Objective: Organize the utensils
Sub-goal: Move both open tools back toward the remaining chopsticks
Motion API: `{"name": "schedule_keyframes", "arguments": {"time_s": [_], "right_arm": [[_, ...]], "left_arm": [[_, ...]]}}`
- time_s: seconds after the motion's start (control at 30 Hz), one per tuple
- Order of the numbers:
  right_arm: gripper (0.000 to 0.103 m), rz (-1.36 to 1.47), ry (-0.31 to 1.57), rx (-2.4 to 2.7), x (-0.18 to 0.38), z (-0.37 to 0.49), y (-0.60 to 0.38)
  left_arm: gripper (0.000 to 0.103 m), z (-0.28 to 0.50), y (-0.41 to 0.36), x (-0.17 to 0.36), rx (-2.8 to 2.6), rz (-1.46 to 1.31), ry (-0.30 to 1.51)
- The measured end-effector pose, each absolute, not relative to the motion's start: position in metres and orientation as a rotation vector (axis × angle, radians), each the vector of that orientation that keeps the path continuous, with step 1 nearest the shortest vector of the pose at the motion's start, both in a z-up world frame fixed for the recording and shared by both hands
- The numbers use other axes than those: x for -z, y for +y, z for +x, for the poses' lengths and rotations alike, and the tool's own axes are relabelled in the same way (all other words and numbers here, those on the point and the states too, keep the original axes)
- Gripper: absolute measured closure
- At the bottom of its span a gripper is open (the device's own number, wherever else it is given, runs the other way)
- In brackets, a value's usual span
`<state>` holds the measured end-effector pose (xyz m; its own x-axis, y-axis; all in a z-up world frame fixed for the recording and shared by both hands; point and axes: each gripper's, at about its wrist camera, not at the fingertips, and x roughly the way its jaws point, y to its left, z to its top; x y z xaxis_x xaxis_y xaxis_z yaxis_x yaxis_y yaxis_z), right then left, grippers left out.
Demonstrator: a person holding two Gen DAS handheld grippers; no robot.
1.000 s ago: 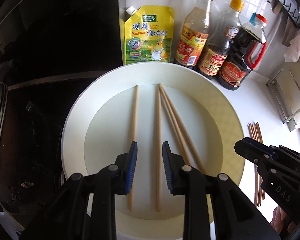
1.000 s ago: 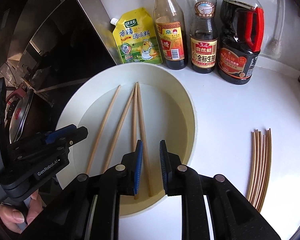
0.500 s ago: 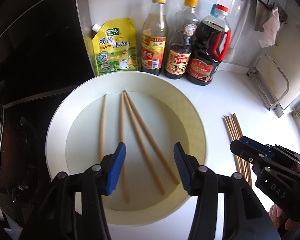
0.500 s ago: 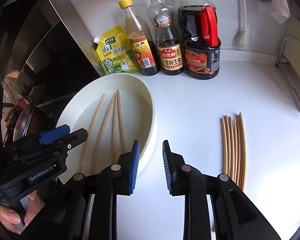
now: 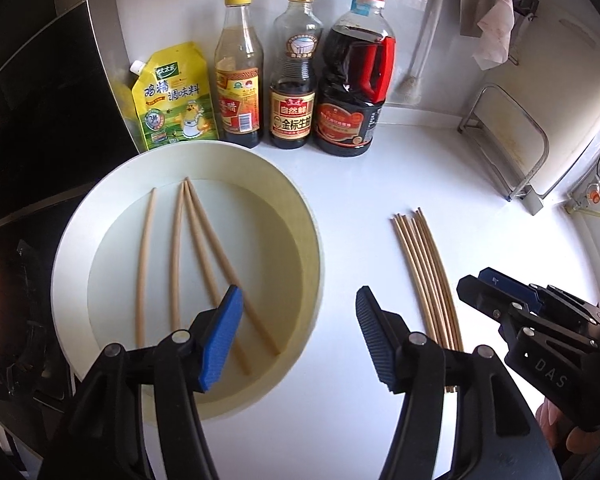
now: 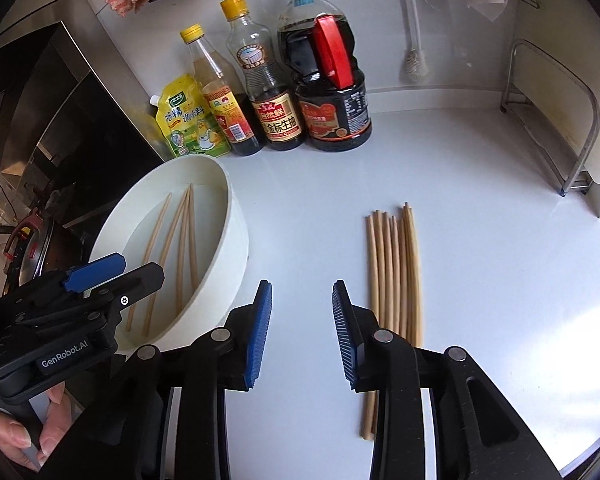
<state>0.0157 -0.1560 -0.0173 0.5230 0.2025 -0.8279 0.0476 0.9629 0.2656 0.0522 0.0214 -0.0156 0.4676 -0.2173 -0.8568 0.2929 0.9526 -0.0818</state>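
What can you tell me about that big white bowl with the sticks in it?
The white bowl is round, wide and shallow, with a broad sloping rim and a flat floor; it looks like smooth plastic or ceramic. It sits upright on the white counter, just in front of the yellow seasoning pouch. Four wooden chopsticks lie loose on its floor, two meeting at their far tips. Neither gripper touches it.

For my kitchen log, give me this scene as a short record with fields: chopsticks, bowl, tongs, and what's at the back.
in bowl: four chopsticks lying loose in the white bowl
on counter: chopstick bundle lying on the white counter, right of the bowl
left tongs: open, empty
right tongs: open, empty
back row: yellow seasoning pouch, three sauce bottles
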Motion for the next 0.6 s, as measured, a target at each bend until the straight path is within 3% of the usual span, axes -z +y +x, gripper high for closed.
{"name": "schedule_keyframes", "arguments": {"time_s": [0.6], "right_arm": [[0.068, 0.235, 1.043, -0.023, 0.032, -0.013, -0.23]], "left_arm": [[0.041, 0.03, -0.046, 0.029, 0.349, 0.072, 1.044]]}}
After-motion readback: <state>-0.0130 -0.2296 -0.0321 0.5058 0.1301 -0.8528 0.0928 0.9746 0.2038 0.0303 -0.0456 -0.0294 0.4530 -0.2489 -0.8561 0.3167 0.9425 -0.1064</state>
